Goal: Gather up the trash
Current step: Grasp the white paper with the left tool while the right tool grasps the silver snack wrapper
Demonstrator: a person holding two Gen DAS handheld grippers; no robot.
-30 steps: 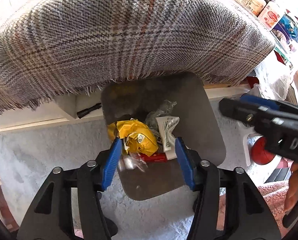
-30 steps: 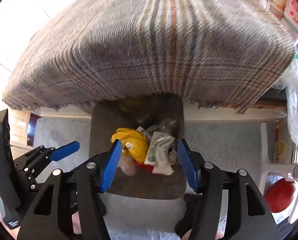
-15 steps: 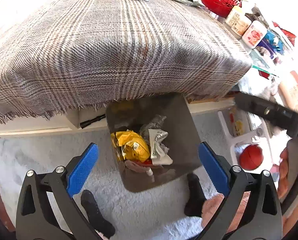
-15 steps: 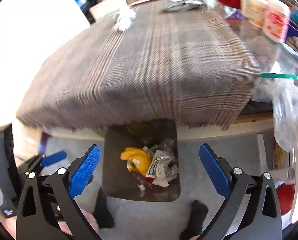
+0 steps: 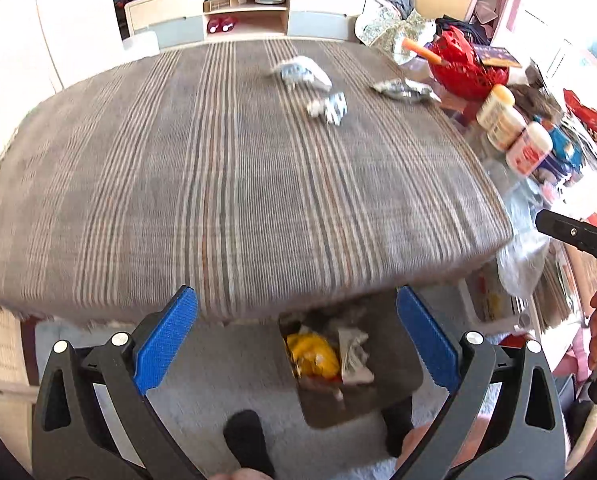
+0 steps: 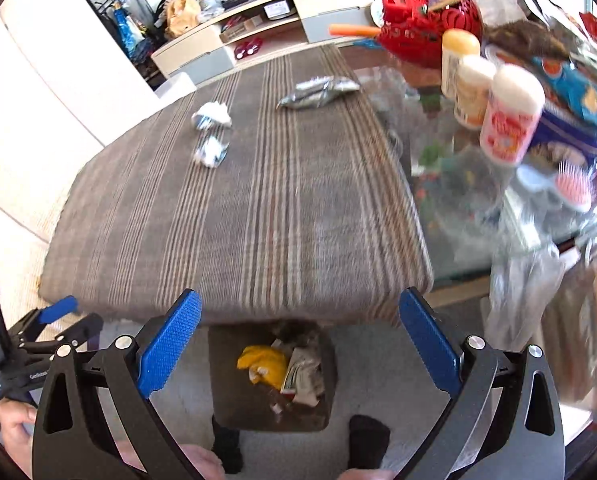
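Left wrist view: your left gripper (image 5: 296,344) and right gripper (image 6: 300,346) both hang spread and empty above the bin (image 5: 398,396). Crumpled wrappers (image 5: 328,108) lie far across the plaid cloth (image 5: 218,200); pinch low and you risk snagging that fabric.

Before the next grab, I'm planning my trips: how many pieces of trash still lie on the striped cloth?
3: a crumpled white wrapper farthest back, a smaller crumpled piece just nearer, and a flat silver wrapper to the right by the red basket. Clutter beyond may hide more.
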